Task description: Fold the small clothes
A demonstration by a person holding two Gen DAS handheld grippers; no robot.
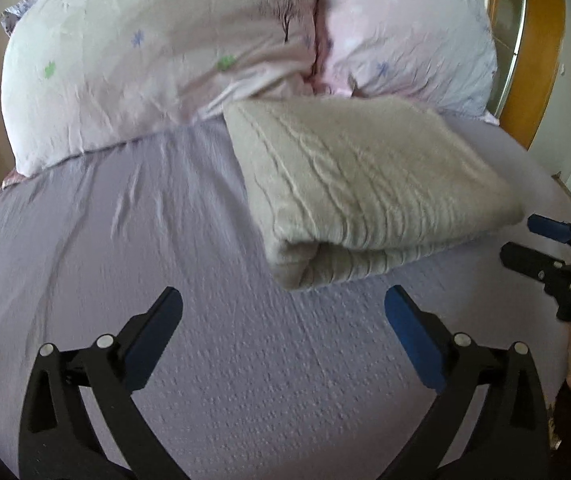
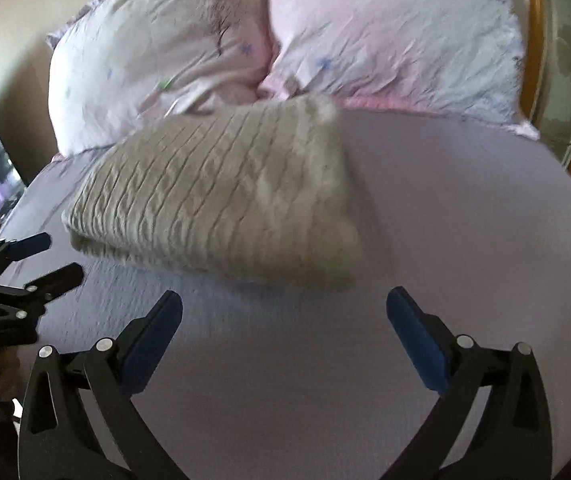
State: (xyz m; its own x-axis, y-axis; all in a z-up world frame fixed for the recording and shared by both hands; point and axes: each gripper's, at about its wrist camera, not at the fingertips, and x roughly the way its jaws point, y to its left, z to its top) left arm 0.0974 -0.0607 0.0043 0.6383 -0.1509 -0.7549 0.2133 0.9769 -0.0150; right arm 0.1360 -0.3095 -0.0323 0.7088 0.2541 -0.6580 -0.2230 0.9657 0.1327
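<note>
Lilac bedsheet carries the folded sweater near the pillows, both grippers spread and empty; any careless nudge could undo its loose layers.

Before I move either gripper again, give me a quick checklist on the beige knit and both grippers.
1. Left gripper open and holding nothing: ok.
2. Right gripper open and holding nothing: ok.
3. Beige knit garment folded into a compact bundle on the lilac sheet: ok.
4. Both grippers apart from the garment: ok.
5. Garment's far edge clear of the pillows: cannot tell, they look close.
6. Fold edges lined up evenly: cannot tell, both views are blurred.
</note>
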